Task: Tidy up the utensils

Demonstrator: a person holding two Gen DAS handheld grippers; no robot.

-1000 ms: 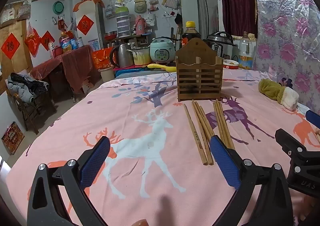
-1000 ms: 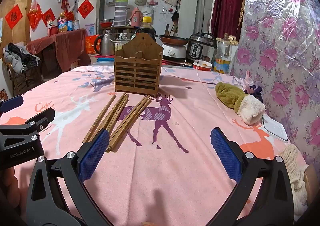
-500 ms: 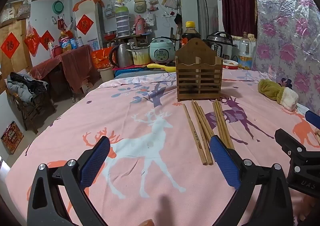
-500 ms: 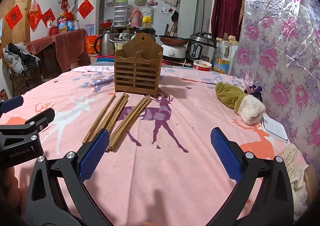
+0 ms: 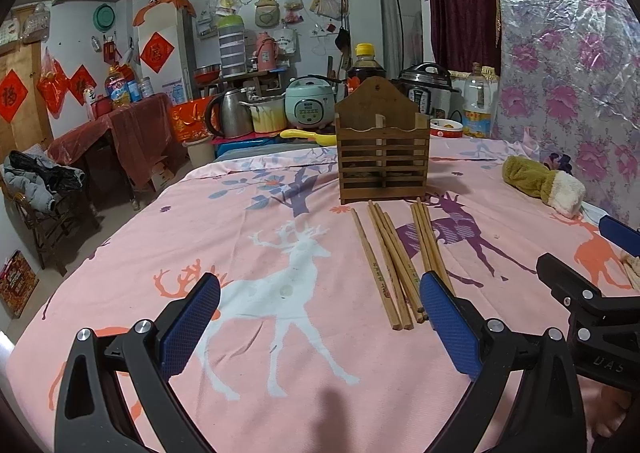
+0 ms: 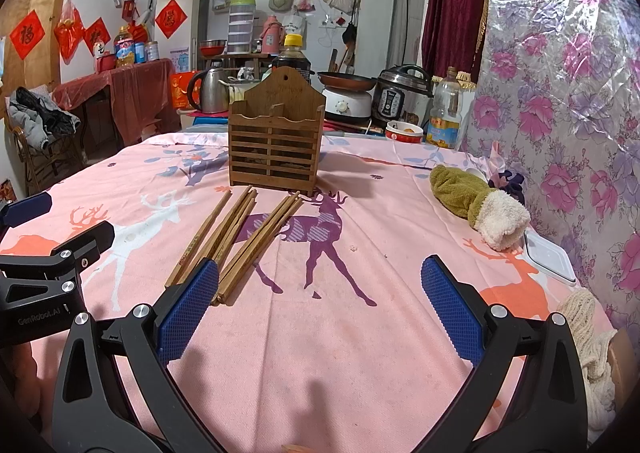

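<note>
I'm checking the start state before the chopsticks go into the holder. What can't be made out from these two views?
- Inside of the wooden holder: both views look through dark slats; whether it holds anything is unclear.
- Chopsticks: near ends sit behind the right gripper finger; left wrist view covers some behind the left gripper, so no sure count.
- Print on one chopstick: too small.

Ahead of my black grippers' blue pads (image 6: 188, 309), tan wooden chopsticks (image 5: 394, 265) lie on a pink tablecloth (image 5: 256, 237) printed with white, orange and purple deer, before a brown slatted holder (image 5: 383, 161); right, an olive-and-cream glove (image 6: 476, 205).
</note>
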